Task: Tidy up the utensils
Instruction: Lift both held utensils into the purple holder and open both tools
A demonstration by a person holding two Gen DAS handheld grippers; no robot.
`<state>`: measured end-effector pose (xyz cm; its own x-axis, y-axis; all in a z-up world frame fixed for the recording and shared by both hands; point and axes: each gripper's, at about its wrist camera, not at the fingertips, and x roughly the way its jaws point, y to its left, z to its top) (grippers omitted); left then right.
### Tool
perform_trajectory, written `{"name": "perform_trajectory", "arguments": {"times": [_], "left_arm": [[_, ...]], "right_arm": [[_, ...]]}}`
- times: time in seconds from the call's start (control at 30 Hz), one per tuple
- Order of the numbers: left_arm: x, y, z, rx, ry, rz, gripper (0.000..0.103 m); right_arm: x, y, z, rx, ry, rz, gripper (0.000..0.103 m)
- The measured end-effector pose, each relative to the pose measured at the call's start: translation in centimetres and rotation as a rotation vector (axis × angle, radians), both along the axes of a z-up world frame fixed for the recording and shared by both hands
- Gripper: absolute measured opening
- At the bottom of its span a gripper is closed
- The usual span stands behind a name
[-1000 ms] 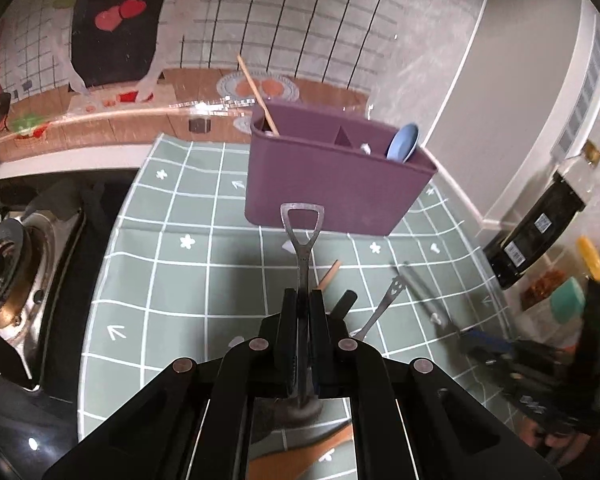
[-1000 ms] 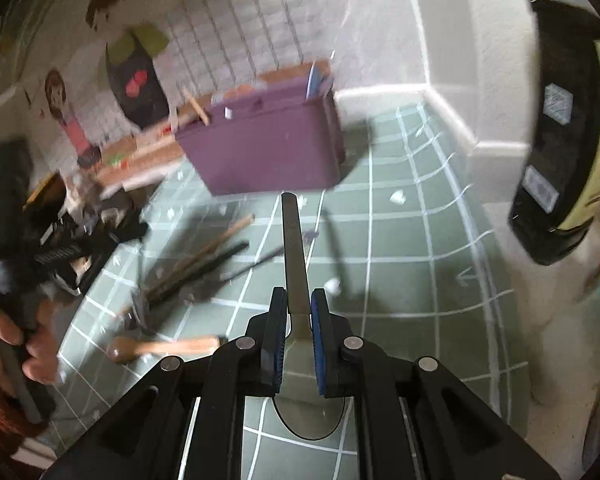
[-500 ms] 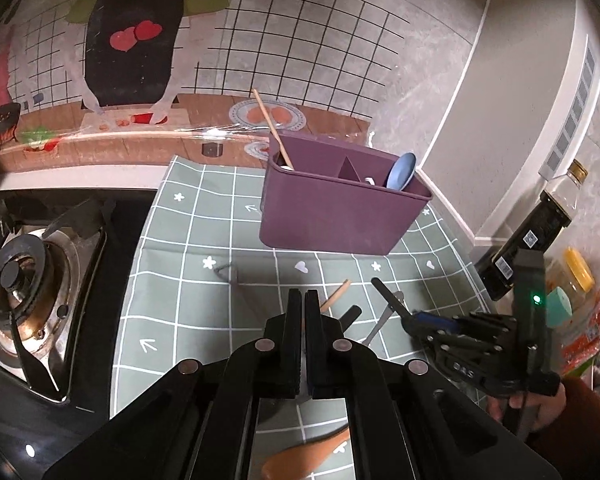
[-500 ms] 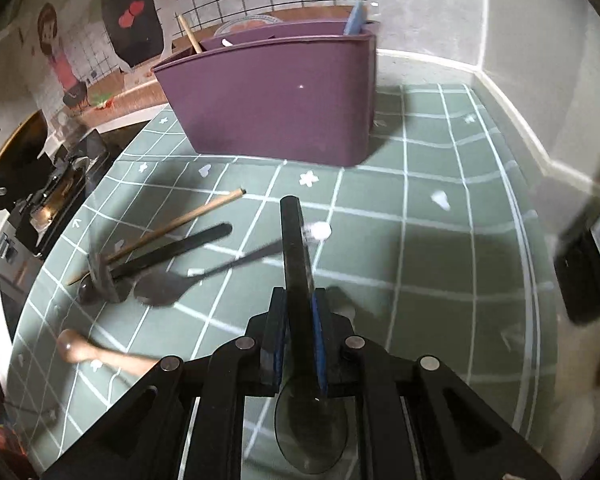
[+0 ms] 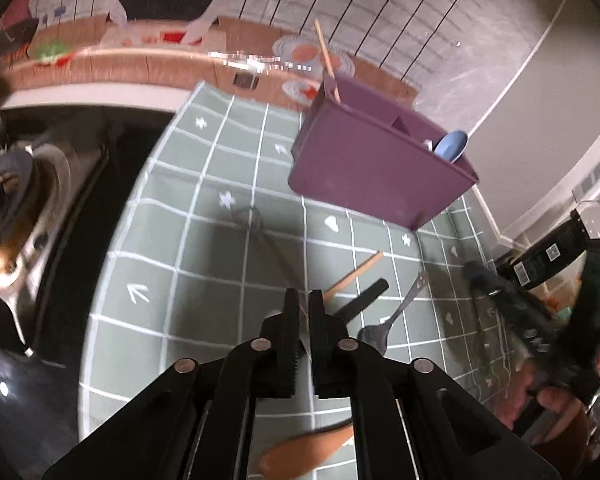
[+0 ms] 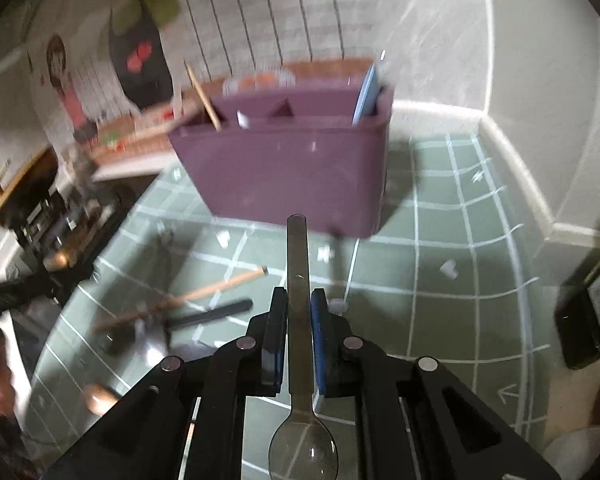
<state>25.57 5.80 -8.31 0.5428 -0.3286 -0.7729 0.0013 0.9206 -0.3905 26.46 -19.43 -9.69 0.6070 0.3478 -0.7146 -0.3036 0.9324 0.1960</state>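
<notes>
My left gripper [image 5: 305, 300] points down at the green grid mat [image 5: 204, 280], and its jaws are opening with a narrow gap showing. A metal utensil with a loop handle [image 5: 250, 216] lies on the mat, its thin shaft running back between the fingertips. My right gripper [image 6: 299, 300] is closing on a metal spoon [image 6: 298, 248], handle forward and bowl toward the camera. The purple utensil holder [image 6: 284, 168] stands just beyond the handle tip. It holds a chopstick [image 5: 326, 64] and a blue spoon [image 5: 452, 146].
Loose on the mat lie a wooden chopstick [image 5: 356, 274], a black-handled utensil [image 5: 364, 298], a metal fork [image 5: 396, 312] and a wooden spoon [image 5: 308, 452]. A gas stove [image 5: 16, 184] borders the mat on the left. A dark bottle [image 6: 592, 312] stands at the right, near the wall.
The loop-handled utensil, held up in the left gripper before, has dropped to the mat, and a gap has appeared between the left fingers. The right gripper carried the spoon closer to the holder.
</notes>
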Motion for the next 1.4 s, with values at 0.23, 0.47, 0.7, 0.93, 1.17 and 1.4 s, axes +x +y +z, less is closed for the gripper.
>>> {"name": "perform_trajectory", "arguments": {"times": [0.23,0.47,0.7,0.93,1.17,1.4], "left_arm": [[1.7,-2.2,-1.5,0.044,0.071,0.097,0.027],[3.7,-3.6,-2.4,0.171,0.044,0.172,0.027],[4.3,-3.5,-3.3,0.228,0.050,0.190,0.013],[2.5,-2.3,-1.3,0.122,-0.078,0.131,0.005],[0.5,-1.0,6.1,0.086,-0.306,0.127,0.001],[2.4,-0.3,17.3,-0.059,-0.561,0.053,0.001]], "right_arm": [[-1.8,-1.7,3.8,0.091,-0.102,-0.061,0.011],[-3.0,-2.7,5.6,0.129,-0.158,-0.102,0.011],[-3.7,-3.8,6.3,0.112,-0.199,-0.132,0.011],[-3.8,-4.2,6.7,0.138,-0.217,-0.145,0.011],[-3.7,-4.5,7.8,0.180,-0.256,-0.174,0.011],[-1.3,-4.7,16.0,0.272,-0.445,-0.170,0.011]]}}
